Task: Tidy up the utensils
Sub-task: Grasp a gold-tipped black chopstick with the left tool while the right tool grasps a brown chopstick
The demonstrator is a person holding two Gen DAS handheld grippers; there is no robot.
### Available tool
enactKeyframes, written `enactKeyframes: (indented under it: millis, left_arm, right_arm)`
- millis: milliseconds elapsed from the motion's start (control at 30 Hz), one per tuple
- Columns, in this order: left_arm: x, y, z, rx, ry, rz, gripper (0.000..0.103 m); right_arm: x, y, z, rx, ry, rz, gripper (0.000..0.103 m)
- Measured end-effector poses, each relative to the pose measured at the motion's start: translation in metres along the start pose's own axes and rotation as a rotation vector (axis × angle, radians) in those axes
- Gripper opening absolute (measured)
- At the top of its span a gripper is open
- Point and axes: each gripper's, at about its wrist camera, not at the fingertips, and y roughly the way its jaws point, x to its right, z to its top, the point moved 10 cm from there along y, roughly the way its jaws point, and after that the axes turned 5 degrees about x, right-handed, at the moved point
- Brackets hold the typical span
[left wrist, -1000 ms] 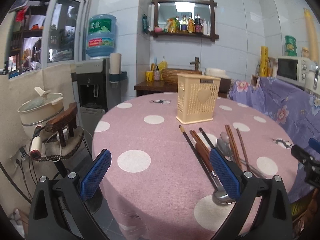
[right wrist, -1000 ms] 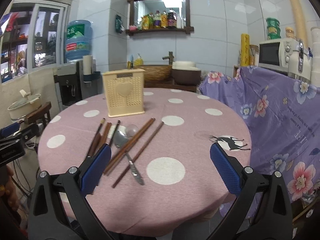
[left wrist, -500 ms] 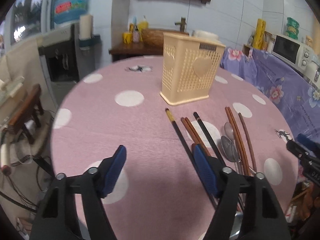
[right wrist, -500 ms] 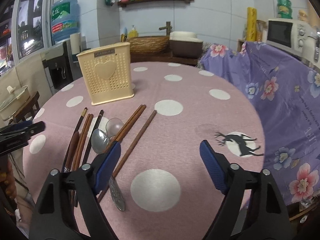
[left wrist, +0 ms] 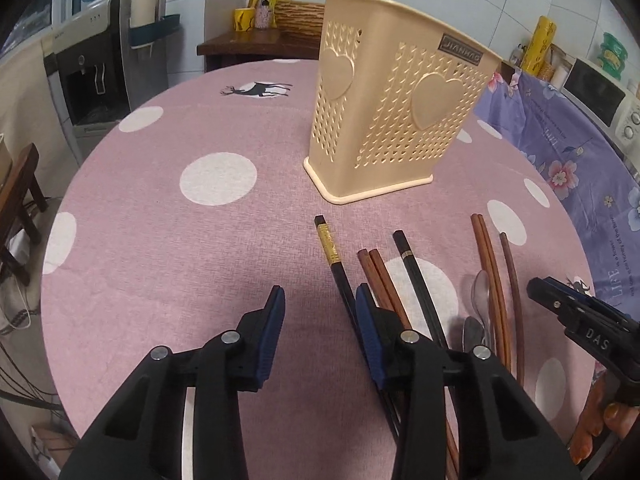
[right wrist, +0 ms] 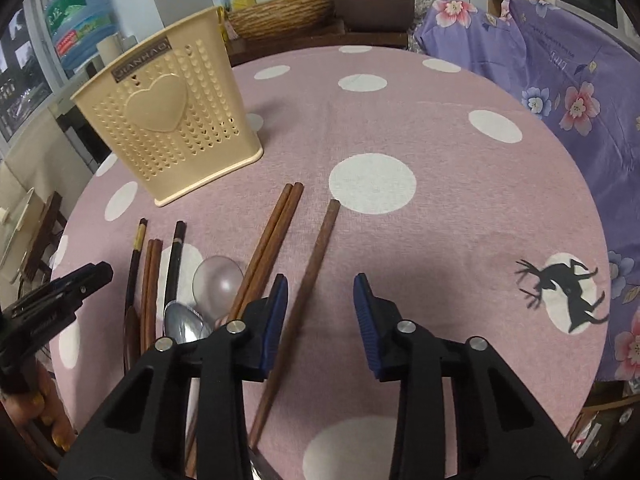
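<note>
A beige perforated utensil holder [left wrist: 396, 120] [right wrist: 172, 128] stands upright on the pink polka-dot tablecloth [left wrist: 160, 240]. In front of it lie several chopsticks and two spoons. My left gripper [left wrist: 319, 302] hovers over the near end of a black chopstick with a gold band [left wrist: 332, 252]. Its jaws are closing, with the stick just inside the right finger and no pad pressing on it. My right gripper [right wrist: 320, 282] is also closing over a single brown chopstick [right wrist: 320, 248], which runs between its fingers untouched. A clear spoon [right wrist: 218, 280] and a metal spoon [right wrist: 184, 324] lie between the two grippers.
A brown chopstick pair [right wrist: 272, 240], a plain black chopstick [left wrist: 416, 276] and another brown pair [left wrist: 380, 276] lie side by side. A purple flowered cloth [right wrist: 560, 80] drapes to the right. A water dispenser [left wrist: 92, 72] and a wooden side table [right wrist: 288, 36] stand beyond the table.
Both grippers have moved forward over the table and tipped down toward the utensils. The jaws of both have narrowed from wide open.
</note>
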Motion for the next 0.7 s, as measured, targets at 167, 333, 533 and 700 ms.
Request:
enactKeyframes:
  millis: [167, 333, 533, 700]
  left_arm:
    - [0.004, 0.013, 0.003, -0.03, -0.004, -0.001, 0.037]
    - [0.003, 0.025, 0.005, -0.047, 0.0, 0.022, 0.033]
    - [0.006, 0.036, 0.012, -0.065, 0.019, 0.051, 0.029]
    - [0.008, 0.044, 0.019, -0.065, 0.058, 0.091, 0.022]
  right_arm:
    - [0.0, 0.015, 0.002, -0.039, 0.01, -0.049, 0.025]
    - [0.0, 0.022, 0.004, -0.046, 0.01, -0.076, 0.022]
    - [-0.001, 0.03, 0.012, -0.056, -0.002, -0.108, 0.017]
    - [0.002, 0.038, 0.021, -0.052, 0.001, -0.122, 0.01]
